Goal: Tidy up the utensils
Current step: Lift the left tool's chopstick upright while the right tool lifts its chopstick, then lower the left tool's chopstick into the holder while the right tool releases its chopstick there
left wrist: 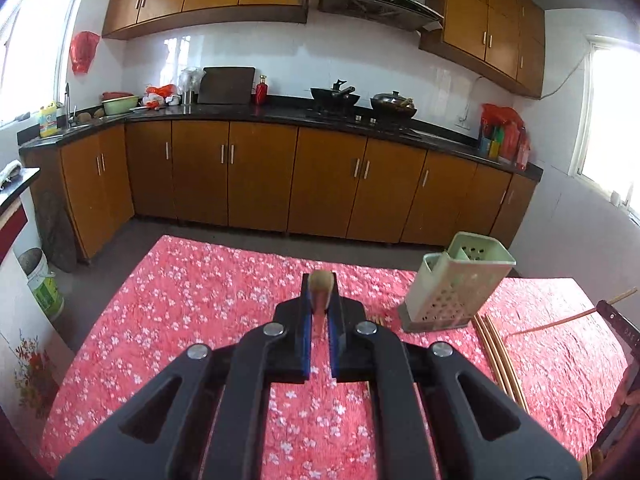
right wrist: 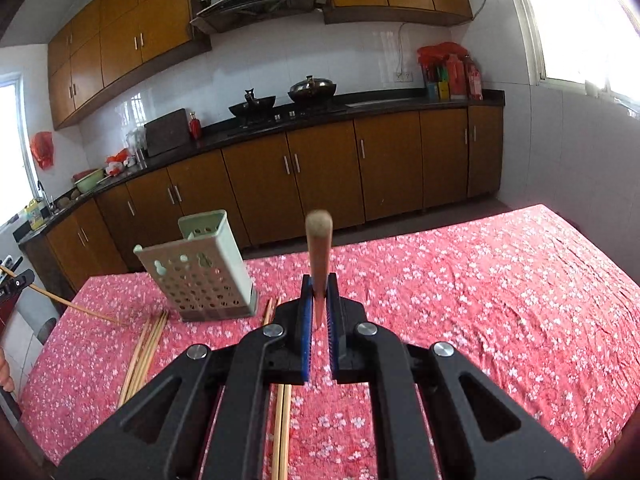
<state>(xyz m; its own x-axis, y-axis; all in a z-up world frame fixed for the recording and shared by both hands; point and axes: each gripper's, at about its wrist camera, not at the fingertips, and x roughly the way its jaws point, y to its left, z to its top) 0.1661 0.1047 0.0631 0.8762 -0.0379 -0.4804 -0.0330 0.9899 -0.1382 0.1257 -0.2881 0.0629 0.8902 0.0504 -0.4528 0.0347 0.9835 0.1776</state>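
1. The left gripper (left wrist: pixel 320 306) has its blue-padded jaws nearly closed on a single wooden chopstick (left wrist: pixel 320 284), seen end-on from its own camera as a blunt, rounded tip.
2. The right gripper (right wrist: pixel 320 304) likewise pinches a second chopstick (right wrist: pixel 319 252), its round, pale wood shaft pointing toward 12 o'clock.
3. Only the right wrist view shows the left tool from outside, at 9 o'clock, with its stick slanting down to the cloth; the left wrist view shows the right tool at 3 o'clock in the same way.
4. The utensil holder (left wrist: pixel 456 280) is a pale green plastic box with a perforated front wall and a divided top. It stands on the table at 2 o'clock from the left gripper, and at 10 o'clock in the right view.
5. Loose chopsticks (right wrist: pixel 146 350) lie flat in a thin bundle at 8 o'clock of the holder in the right view; another pair (right wrist: pixel 282 432) lies under the right gripper.
6. The tablecloth (left wrist: pixel 192 304) is red with small white blossoms, slightly wrinkled.
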